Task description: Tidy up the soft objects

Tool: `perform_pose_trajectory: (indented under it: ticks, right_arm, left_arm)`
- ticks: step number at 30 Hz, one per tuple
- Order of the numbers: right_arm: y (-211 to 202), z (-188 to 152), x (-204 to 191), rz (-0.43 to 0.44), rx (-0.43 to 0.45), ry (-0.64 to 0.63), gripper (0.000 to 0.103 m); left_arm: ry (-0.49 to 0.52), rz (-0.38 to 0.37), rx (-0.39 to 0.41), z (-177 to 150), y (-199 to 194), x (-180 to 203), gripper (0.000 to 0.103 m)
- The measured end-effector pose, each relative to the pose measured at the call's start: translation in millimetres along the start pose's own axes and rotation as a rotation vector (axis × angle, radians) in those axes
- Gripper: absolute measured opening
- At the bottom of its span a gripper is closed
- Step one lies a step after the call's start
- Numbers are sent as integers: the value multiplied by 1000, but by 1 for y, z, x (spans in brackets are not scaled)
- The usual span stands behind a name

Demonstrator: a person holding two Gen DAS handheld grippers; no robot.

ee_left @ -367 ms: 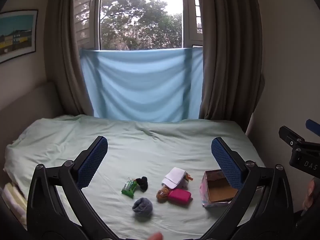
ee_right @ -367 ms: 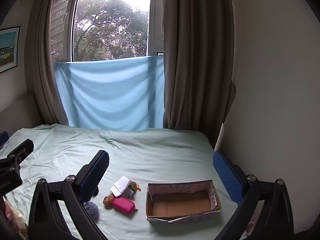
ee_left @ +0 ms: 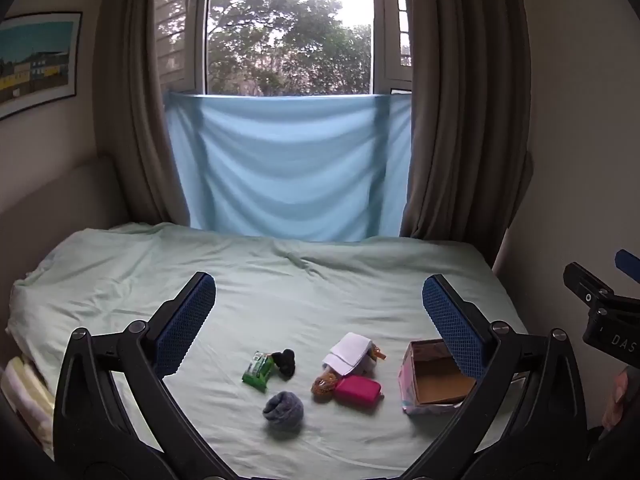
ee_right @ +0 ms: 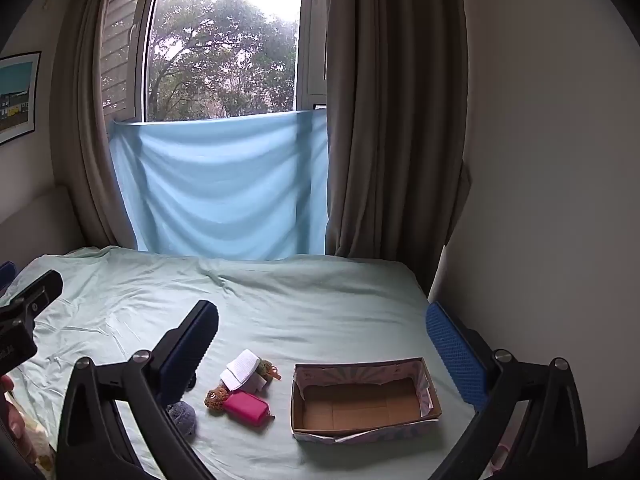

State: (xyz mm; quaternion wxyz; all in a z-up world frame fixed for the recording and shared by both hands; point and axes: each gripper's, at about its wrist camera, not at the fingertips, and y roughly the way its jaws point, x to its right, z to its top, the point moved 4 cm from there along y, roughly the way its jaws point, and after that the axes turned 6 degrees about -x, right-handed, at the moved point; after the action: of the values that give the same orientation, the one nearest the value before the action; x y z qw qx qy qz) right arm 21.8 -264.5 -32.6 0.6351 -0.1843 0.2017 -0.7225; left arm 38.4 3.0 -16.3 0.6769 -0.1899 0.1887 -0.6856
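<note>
Both tools hang above the bed (ee_left: 280, 292), and nothing is gripped: the left hand-held gripper (ee_left: 319, 312) stands wide open, the right hand-held gripper (ee_right: 322, 344) too. Down on the sheet, the cardboard box (ee_right: 362, 400) sits open side up, long axis running left to right in the right wrist view. Just left of it, the pink pouch (ee_right: 247, 409) lies slanted, touching a brown plush (ee_right: 216, 398). The grey sock ball (ee_left: 283, 410) sits apart, nearer the camera.
</note>
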Motion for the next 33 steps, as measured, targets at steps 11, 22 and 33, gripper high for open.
perform_pose_trajectory:
  ticks: [11, 22, 33]
  right_arm:
    - [-12, 0, -7, -17, 4, -3, 103]
    - [-9, -1, -7, 6, 11, -9, 103]
    - [-4, -5, -5, 12, 21, -10, 103]
  left_arm:
    - [9, -9, -3, -1, -2, 3, 103]
    - [6, 2, -2, -3, -6, 1, 103]
    - [13, 3, -10, -3, -3, 1, 103]
